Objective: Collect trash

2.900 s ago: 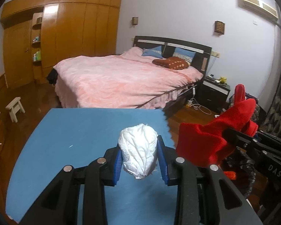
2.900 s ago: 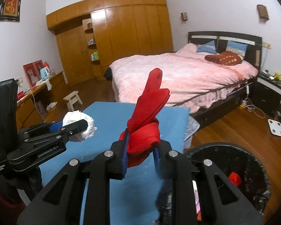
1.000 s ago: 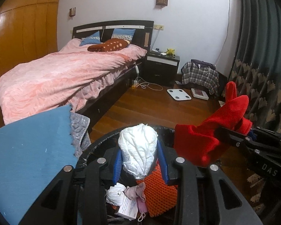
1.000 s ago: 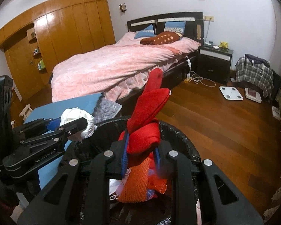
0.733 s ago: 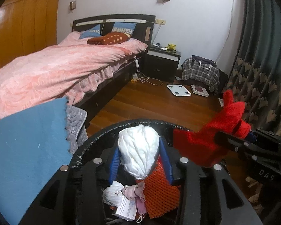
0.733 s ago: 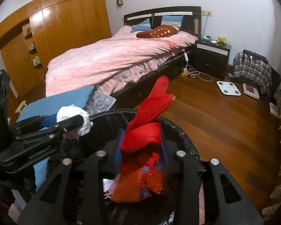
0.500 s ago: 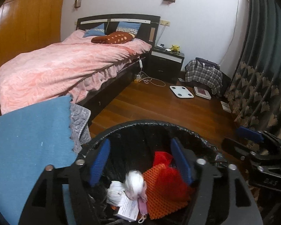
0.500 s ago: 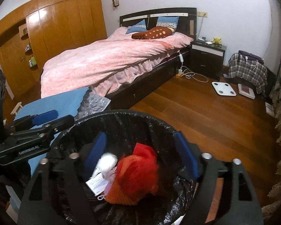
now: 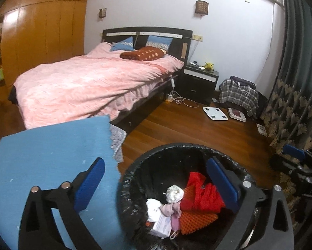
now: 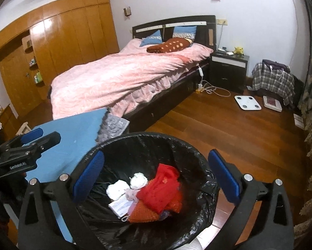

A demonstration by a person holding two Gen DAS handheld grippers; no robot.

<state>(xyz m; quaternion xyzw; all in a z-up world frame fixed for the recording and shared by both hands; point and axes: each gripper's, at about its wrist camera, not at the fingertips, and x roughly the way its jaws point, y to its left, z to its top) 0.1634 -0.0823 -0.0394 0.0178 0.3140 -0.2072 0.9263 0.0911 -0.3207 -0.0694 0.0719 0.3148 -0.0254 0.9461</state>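
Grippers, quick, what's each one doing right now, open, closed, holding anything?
Left gripper: jaws opening wide, nothing between them, above the trash bin.
Right gripper: jaws opening wide, empty, over the same bin.

This is a bedroom in a home. A double bed (image 9: 97,83) with a pink quilt, blue pillows (image 9: 160,41) and a dark headboard (image 9: 147,35) fills the middle. Beside it stands a black nightstand (image 9: 199,83) carrying a small yellow plush toy (image 9: 208,65). Wooden wardrobes (image 10: 72,48) line one wall, a bathroom scale (image 10: 247,102) lies on the wooden floor (image 10: 228,125), and patterned curtains (image 9: 291,95) hang at the right.
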